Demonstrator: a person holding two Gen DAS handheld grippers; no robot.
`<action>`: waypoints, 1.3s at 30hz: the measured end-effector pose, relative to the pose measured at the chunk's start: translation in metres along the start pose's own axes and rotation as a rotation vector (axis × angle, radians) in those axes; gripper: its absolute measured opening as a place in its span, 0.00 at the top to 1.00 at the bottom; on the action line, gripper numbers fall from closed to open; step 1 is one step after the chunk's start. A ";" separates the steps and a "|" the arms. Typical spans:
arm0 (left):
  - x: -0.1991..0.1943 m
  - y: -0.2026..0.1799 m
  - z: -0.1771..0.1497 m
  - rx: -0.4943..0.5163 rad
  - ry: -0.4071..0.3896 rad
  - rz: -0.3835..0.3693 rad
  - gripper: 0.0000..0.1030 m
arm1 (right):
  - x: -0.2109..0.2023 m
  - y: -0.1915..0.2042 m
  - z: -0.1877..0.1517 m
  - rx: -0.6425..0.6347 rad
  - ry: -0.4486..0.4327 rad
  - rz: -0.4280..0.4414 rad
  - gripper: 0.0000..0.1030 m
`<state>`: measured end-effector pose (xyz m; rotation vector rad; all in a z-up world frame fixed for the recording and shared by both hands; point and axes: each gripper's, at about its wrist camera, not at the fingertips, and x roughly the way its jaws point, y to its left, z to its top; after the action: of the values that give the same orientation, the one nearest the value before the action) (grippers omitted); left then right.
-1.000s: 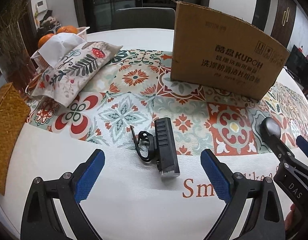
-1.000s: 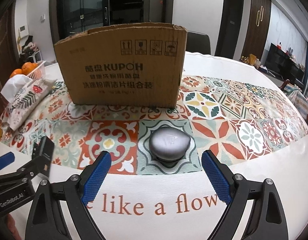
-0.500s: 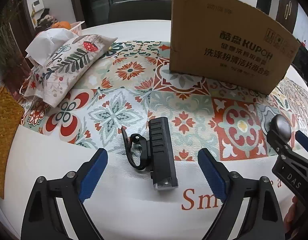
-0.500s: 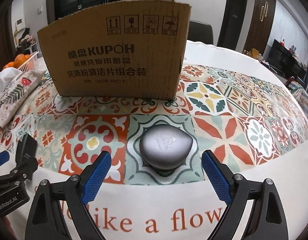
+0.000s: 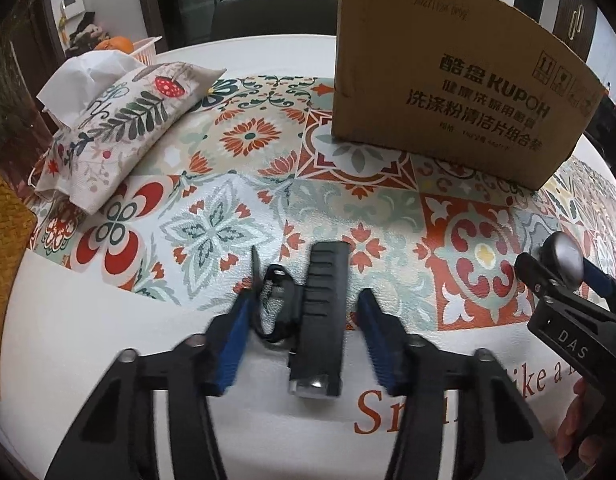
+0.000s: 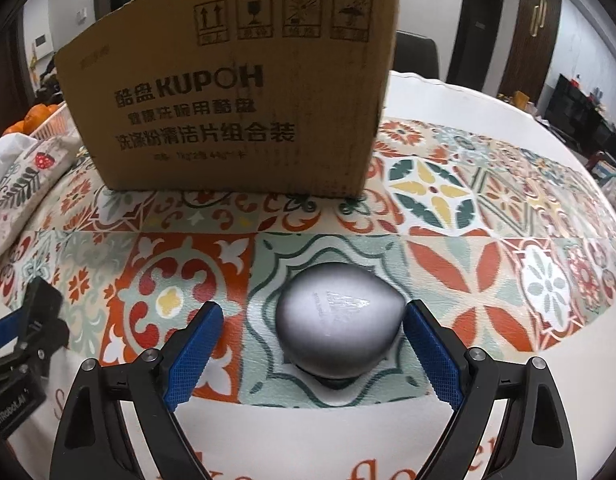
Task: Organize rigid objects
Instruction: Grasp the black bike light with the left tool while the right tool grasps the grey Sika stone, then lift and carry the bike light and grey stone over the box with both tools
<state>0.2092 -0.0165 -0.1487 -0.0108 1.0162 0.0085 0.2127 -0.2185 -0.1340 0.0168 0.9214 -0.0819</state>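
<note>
A black bike light with a strap mount [image 5: 322, 316] lies on the patterned tablecloth. My left gripper [image 5: 304, 328] straddles it, jaws partly closed, blue pads [image 5: 232, 340] near its sides but apart from the body. A silver egg-shaped object [image 6: 338, 318] sits on the cloth between my right gripper's [image 6: 310, 344] open jaws; the right pad [image 6: 430, 354] is close to it, the left pad stands off. The right gripper and silver object [image 5: 566, 258] also show in the left wrist view. A cardboard box [image 6: 236, 96] stands behind, also in the left wrist view [image 5: 460, 80].
A fabric tissue pouch [image 5: 120, 128] lies at the left, with a basket of oranges [image 5: 120, 44] behind it. A woven yellow mat [image 5: 4, 264] is at the far left edge. A dark chair [image 5: 276, 12] stands beyond the round table.
Both grippers have moved forward over their objects and their jaws have narrowed. The bike light and the silver object now sit between the pads.
</note>
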 end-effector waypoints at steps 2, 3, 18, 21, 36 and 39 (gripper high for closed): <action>-0.001 -0.001 -0.001 0.000 -0.004 -0.003 0.56 | 0.001 0.000 0.000 0.003 0.002 0.008 0.15; -0.001 -0.001 -0.001 0.001 -0.007 -0.004 0.57 | 0.001 -0.001 -0.001 0.003 0.000 0.015 0.19; -0.011 0.001 -0.005 0.006 -0.039 -0.050 0.61 | -0.016 0.006 -0.008 0.004 -0.020 0.063 0.43; -0.016 0.002 -0.005 0.007 -0.049 -0.066 0.61 | -0.021 0.007 -0.009 0.003 -0.030 0.069 0.43; -0.053 0.006 -0.002 0.004 -0.140 -0.128 0.63 | -0.065 0.012 -0.004 -0.019 -0.113 0.079 0.43; -0.062 0.006 0.000 0.007 -0.165 -0.139 0.63 | -0.076 0.013 -0.002 -0.022 -0.137 0.081 0.43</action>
<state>0.1765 -0.0102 -0.0957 -0.0729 0.8491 -0.1196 0.1661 -0.2006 -0.0754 0.0278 0.7838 0.0026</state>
